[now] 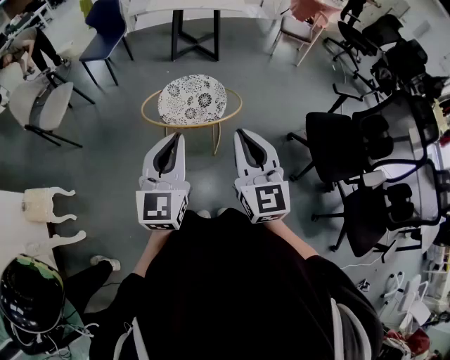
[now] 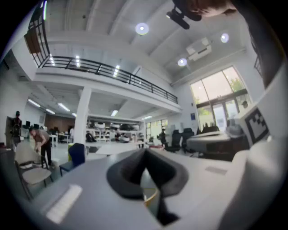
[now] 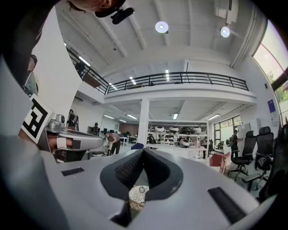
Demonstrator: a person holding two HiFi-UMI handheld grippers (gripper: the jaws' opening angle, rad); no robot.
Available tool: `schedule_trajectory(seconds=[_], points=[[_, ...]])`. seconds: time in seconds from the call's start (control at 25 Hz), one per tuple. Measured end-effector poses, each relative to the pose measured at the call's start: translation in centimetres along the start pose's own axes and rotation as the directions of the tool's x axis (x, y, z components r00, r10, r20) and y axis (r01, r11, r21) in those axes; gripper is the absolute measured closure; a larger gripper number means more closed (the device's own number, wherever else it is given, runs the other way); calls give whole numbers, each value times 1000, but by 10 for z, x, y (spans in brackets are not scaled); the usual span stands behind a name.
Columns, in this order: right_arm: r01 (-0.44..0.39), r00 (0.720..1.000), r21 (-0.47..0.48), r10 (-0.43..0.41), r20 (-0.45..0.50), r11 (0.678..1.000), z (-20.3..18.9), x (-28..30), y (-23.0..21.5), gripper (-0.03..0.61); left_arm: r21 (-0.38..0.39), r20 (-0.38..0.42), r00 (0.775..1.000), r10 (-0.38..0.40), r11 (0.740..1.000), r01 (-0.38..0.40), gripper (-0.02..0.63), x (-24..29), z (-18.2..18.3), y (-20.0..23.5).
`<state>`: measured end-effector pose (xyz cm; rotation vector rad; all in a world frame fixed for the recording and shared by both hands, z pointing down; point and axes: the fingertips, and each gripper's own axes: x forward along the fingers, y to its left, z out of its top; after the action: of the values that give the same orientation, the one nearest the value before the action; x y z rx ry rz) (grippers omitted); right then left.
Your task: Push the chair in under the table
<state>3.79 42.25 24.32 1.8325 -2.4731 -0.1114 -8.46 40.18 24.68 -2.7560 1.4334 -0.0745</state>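
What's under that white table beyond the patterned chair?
Under the white table only its black legs and grey floor show; the patterned chair stands short of it. Its top hides anything further back.

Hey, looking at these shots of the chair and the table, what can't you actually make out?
- Head view: the table is cut off by the top edge, so its far side is unseen.
- Head view: the chair has most of its legs covered by its own seat.
- Left gripper view: the shut left tongs hide all but a sliver of the chair's gold rim.
- Right gripper view: the shut right tongs leave only a patch of seat showing.
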Motion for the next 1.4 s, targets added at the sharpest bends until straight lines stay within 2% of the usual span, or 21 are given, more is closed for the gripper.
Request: schedule_trajectory(seconds=[0.28,0.76,0.96,1.4], points=[[-1,1000,6,1,20,1000,4,17,5,558,-5,6,1000,-2,1000,2,606,7,0,16],[35,999,7,-35,11,999,-8,31,3,557,-32,-2,999,-51,998,51,606,24,-20,34],[40,999,13,-40,13,999,-18,59,-13,557,-25,-3,998,-57,998,56,606,51,-28,45],[-13,1000,-8,13,-25,1000,-38,163,-49,557,-37,4,999,-49,998,49,606,142,-40,93]])
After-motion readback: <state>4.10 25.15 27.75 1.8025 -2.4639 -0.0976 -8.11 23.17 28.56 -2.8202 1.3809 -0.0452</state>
